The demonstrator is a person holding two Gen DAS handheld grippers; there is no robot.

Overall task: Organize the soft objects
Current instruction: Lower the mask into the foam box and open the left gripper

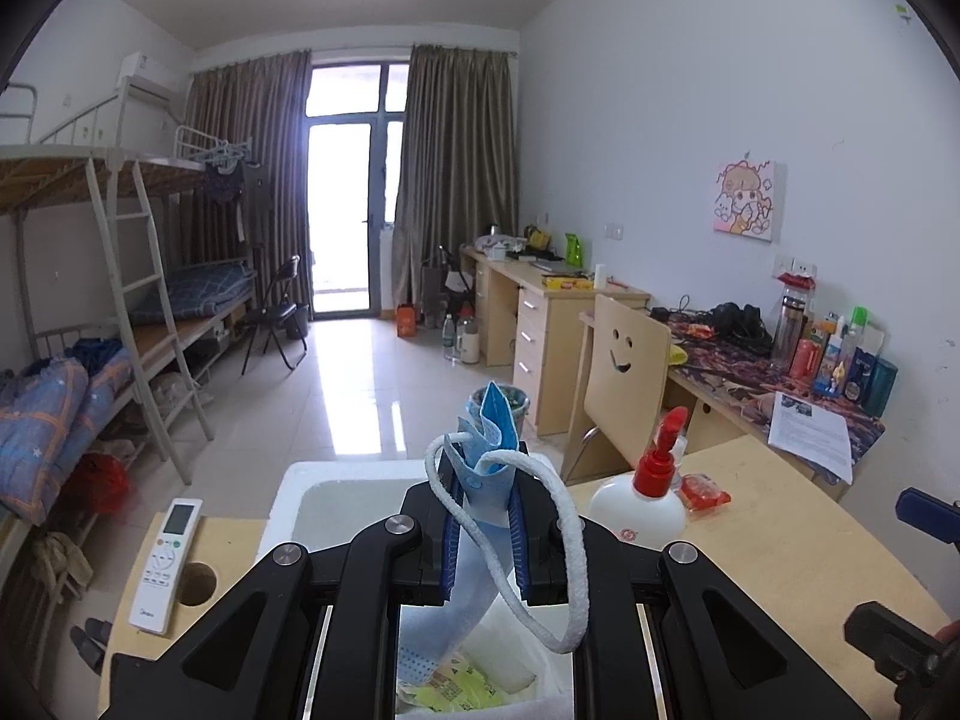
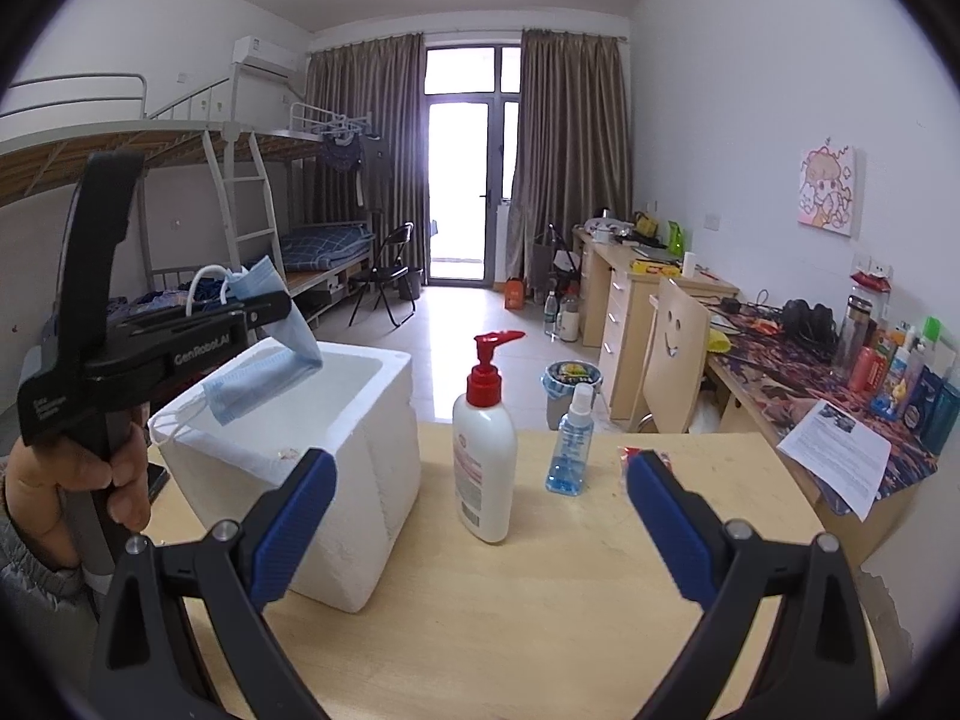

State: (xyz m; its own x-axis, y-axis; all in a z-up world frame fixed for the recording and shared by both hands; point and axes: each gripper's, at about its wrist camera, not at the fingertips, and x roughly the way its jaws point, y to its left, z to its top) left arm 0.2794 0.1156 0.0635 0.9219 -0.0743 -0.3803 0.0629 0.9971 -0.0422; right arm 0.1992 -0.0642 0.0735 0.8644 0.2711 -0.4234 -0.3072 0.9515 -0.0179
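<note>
— Over the white foam box (image 2: 336, 420), what have I got?

— Your left gripper (image 1: 485, 516) is clamped on a blue face mask (image 1: 489, 468), hanging above the opening (its white ear loop (image 1: 564, 546) droops beside the pads).

— And my right gripper (image 2: 480, 516)?

— Spread wide, holding nothing, above the wooden table (image 2: 540, 600). The pump bottle (image 2: 485, 450) and small spray bottle (image 2: 570, 444) stand just beyond it, beside the box.

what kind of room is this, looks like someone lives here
Most likely a shared student dormitory room: metal bunk beds with a ladder line the left wall, a row of study desks runs along the right wall, and a curtained balcony door closes the far end.
</note>
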